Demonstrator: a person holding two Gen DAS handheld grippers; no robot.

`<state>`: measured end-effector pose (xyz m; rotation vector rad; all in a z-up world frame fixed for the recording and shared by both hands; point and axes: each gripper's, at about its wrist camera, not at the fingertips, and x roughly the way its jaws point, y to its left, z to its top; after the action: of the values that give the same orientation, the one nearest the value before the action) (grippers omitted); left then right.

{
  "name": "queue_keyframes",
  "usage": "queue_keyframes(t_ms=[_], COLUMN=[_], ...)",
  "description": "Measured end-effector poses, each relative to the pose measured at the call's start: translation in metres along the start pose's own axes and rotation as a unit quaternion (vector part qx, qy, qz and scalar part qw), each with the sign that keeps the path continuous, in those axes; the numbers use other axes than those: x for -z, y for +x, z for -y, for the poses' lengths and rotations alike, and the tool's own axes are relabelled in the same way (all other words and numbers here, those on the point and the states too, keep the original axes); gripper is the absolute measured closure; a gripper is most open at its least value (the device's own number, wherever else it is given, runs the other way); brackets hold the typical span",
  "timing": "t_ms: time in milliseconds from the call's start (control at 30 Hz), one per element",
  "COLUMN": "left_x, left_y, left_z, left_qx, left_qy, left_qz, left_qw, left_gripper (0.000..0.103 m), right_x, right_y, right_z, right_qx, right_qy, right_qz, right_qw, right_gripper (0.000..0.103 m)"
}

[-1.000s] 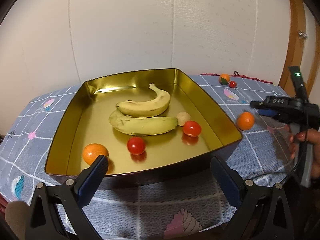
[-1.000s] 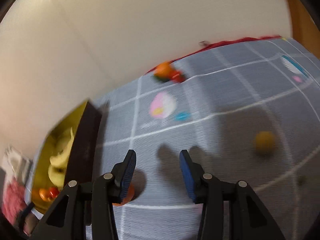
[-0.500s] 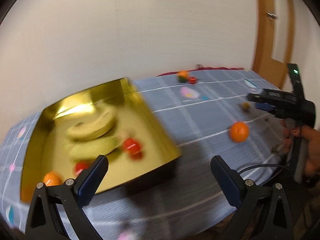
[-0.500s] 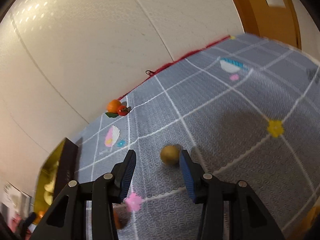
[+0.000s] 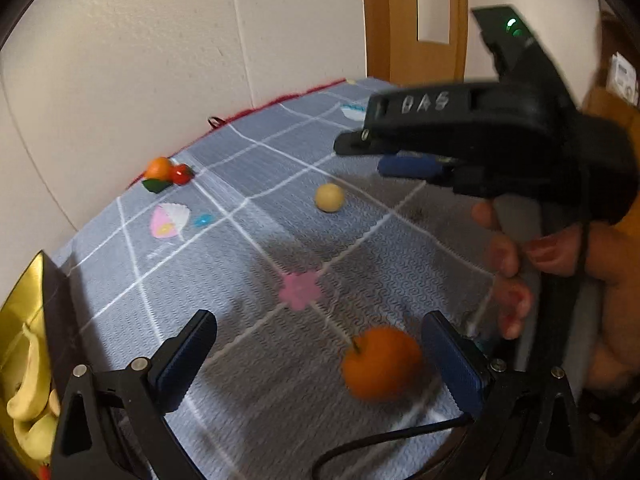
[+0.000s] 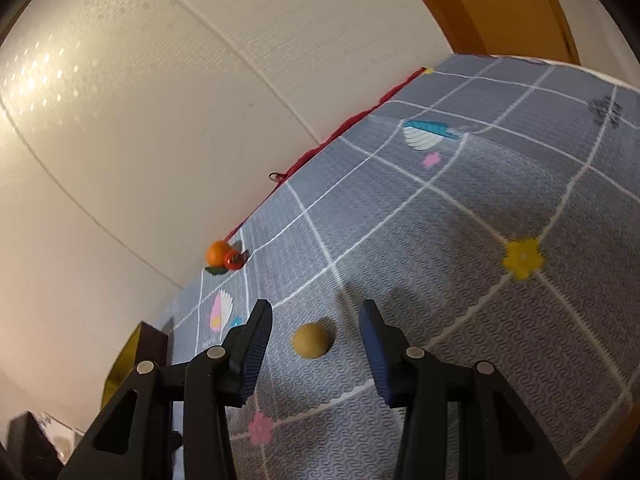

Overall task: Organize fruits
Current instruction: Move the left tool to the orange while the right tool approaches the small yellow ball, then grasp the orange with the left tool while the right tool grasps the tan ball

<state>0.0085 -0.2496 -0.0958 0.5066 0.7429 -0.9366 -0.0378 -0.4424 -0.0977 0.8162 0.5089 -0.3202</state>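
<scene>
An orange (image 5: 380, 364) lies on the grey tablecloth between the open fingers of my left gripper (image 5: 320, 356), nearer the right finger. A small tan round fruit (image 5: 329, 197) (image 6: 310, 340) sits farther out; my right gripper (image 6: 316, 344) stands open around it without touching. The right gripper's body (image 5: 480, 128) shows in the left wrist view, held by a hand (image 5: 560, 272). The gold tray (image 5: 24, 300) with bananas (image 5: 28, 384) is at the far left. A small orange (image 5: 159, 168) (image 6: 217, 252) and a cherry tomato (image 5: 182, 174) (image 6: 233, 259) lie by the wall.
The tablecloth (image 5: 260, 248) has white grid lines and flower prints. A white wall runs along the back, with a wooden door frame (image 5: 412, 20) at the right. The tray's corner (image 6: 132, 352) shows at the lower left of the right wrist view.
My left gripper has swung right from the tray to the orange, which now lies between its fingers. My right gripper has moved forward until the tan fruit sits between its fingers.
</scene>
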Motion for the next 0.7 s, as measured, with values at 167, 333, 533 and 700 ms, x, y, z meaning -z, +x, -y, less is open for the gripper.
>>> queue_keyframes(t_ms=[167,333,533,700], left_x=[0.002,0.007,0.003,0.011], left_y=[0.007,0.001,0.003,-0.027], left_z=[-0.013,-0.029,-0.058,-0.067], left_qx=[-0.003,-0.060,-0.094,-0.025], left_qy=[-0.026,-0.034,-0.081,-0.114], left_qz=[0.012,0.050,0.025,0.058], left_qw=[0.9996,0.9963,0.9920,0.9914], left_gripper=[0.000,0.000,0.000,0.000], right_x=[-0.002,0.000,0.000,0.002], right_y=[-0.001,-0.001,-0.003,-0.001], right_z=[0.003,0.000,-0.002,-0.002], right_qx=[-0.003,-0.006,-0.009,-0.004], right_qy=[0.010,0.008,0.006,-0.003], right_qz=[0.002,0.001,0.005,-0.004], right_qw=[1.000,1.000,1.000,1.000], right_gripper=[0.057,0.057,0.057,0.057])
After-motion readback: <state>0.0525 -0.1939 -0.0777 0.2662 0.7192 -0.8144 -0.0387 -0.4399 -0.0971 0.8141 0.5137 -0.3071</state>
